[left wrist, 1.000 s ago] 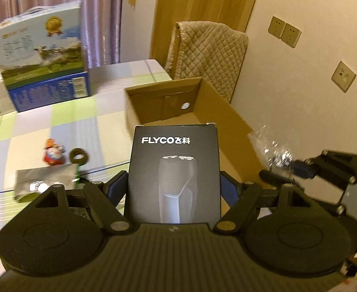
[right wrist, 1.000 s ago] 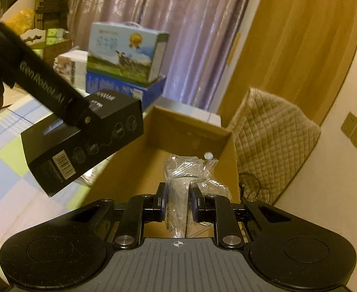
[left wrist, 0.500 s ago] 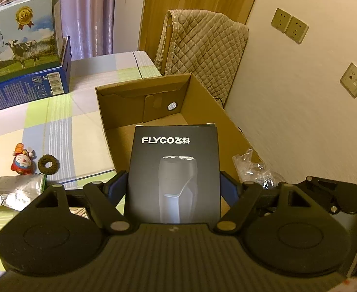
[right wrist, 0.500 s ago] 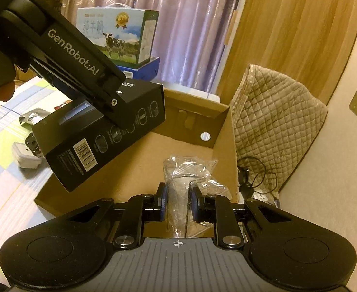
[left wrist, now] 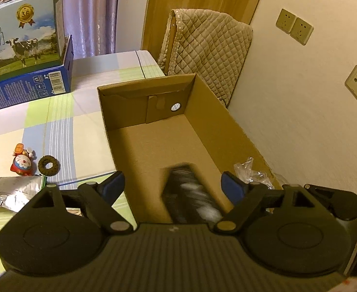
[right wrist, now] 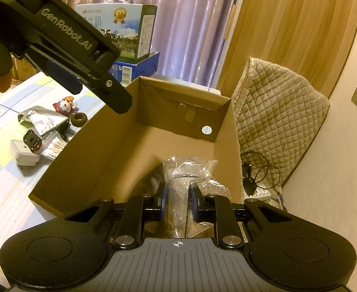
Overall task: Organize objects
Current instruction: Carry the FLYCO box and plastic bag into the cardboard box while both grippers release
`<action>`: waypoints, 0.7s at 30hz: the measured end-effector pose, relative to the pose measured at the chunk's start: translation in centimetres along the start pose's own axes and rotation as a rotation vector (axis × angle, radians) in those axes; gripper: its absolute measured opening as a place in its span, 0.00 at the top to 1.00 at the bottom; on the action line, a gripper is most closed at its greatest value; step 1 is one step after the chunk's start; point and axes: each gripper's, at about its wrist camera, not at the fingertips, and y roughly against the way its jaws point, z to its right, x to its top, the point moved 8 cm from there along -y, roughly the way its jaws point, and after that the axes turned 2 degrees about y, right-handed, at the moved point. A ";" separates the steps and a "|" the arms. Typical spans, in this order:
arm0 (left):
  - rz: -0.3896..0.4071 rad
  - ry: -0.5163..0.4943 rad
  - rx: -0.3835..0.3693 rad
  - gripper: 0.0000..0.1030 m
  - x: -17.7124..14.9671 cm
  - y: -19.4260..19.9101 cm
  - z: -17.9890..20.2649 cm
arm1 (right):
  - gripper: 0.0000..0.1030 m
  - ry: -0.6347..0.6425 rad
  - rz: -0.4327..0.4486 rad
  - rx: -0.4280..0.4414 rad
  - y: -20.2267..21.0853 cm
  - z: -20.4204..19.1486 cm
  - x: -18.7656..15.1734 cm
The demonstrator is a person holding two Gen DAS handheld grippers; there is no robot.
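Cardboard makes up the open box [left wrist: 202, 102] that sits on our checked worktop [left wrist: 64, 126], hard against the wall side. We hold the left gripper [left wrist: 172, 186] above its near end with the fingers [left wrist: 112, 187] spreading wider; a black carton [left wrist: 188, 192] shows between them as a motion-blurred shape inside the box, and neither pad touches it. Our right gripper [right wrist: 177, 200] hangs over the same end of the box, its fingers [right wrist: 162, 200] pinched on a crinkled clear plastic bag [right wrist: 188, 170]; we cannot make out what the bag holds. In the left view the top of that bag [left wrist: 249, 172] shows just beside the box's right wall.

Left of the box, on the worktop, lie a small red figurine [left wrist: 22, 160], a dark ring [left wrist: 49, 165] just beside it, and a silver foil pouch [left wrist: 13, 192] nearer to us. The right view adds a white plug adapter [right wrist: 26, 152] and a packet of cotton swabs [right wrist: 54, 147]. At the far edge a milk carton [left wrist: 20, 39] stands on a blue box [left wrist: 32, 85]. A quilted cover [left wrist: 210, 46] drapes a chair behind the box.
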 end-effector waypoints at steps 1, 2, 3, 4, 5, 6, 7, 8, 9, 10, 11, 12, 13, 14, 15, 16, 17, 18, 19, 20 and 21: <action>0.000 0.001 0.003 0.19 0.0 0.1 -0.1 | 0.84 -0.001 0.000 0.001 0.0 0.0 0.0; 0.001 0.000 0.003 0.19 -0.1 0.3 -0.2 | 0.84 -0.001 0.001 0.002 0.1 -0.1 0.1; 0.003 -0.001 0.004 0.19 -0.1 0.5 -0.3 | 0.84 -0.002 0.001 0.003 0.2 -0.2 0.1; 0.006 0.000 0.006 0.19 -0.2 0.7 -0.4 | 0.84 -0.003 0.001 0.003 0.2 -0.2 0.1; 0.009 0.002 0.007 0.19 -0.2 0.8 -0.5 | 0.84 -0.004 0.003 0.004 0.2 -0.3 0.2; 0.012 0.005 0.007 0.19 -0.2 1.0 -0.7 | 0.84 -0.004 0.005 0.004 0.2 -0.3 0.3; 0.012 0.007 0.009 0.19 -0.2 1.2 -0.8 | 0.84 -0.004 0.007 0.006 0.3 -0.3 0.4; 0.015 0.008 0.010 0.19 -0.2 1.3 -0.9 | 0.84 -0.004 0.009 0.008 0.3 -0.4 0.5; 0.018 0.008 0.012 0.19 -0.2 1.4 -1.0 | 0.84 -0.004 0.012 0.009 0.4 -0.4 0.7; 0.020 0.008 0.015 0.19 -0.2 1.6 -1.2 | 0.84 -0.003 0.015 0.010 0.4 -0.5 0.8; 0.023 0.010 0.017 0.19 -0.1 1.7 -1.3 | 0.84 -0.003 0.021 0.013 0.5 -0.6 1.0; 0.025 0.014 0.017 0.19 -0.1 1.8 -1.5 | 0.84 -0.003 0.026 0.014 0.5 -0.7 1.1; 0.027 0.016 0.018 0.19 -0.2 1.9 -1.6 | 0.84 0.000 0.030 0.011 0.5 -0.7 1.3; 0.029 0.016 0.020 0.19 -0.2 2.0 -1.8 | 0.83 0.006 0.037 0.017 0.4 -0.9 1.4; 0.030 0.018 0.022 0.19 -0.2 2.1 -2.0 | 0.81 0.006 0.037 0.027 0.2 -1.0 1.4; 0.031 0.022 0.025 0.19 -0.2 2.2 -2.2 | 0.77 0.001 0.035 0.035 0.1 -1.0 1.4; 0.030 0.022 0.027 0.19 -0.3 2.3 -2.4 | 0.66 -0.005 0.039 0.042 0.1 -1.0 1.4; 0.029 0.021 0.029 0.19 -0.4 2.3 -2.6 | 0.56 -0.005 0.047 0.043 0.3 -1.1 1.4; 0.029 0.023 0.032 0.19 -0.5 2.4 -2.9 | 0.53 0.002 0.055 0.043 0.4 -1.2 1.5; 0.028 0.028 0.034 0.19 -0.6 2.4 -3.2 | 0.52 0.008 0.060 0.040 0.5 -1.3 1.5; 0.028 0.032 0.035 0.19 -0.8 2.5 -3.4 | 0.52 0.009 0.055 0.044 0.5 -1.4 1.5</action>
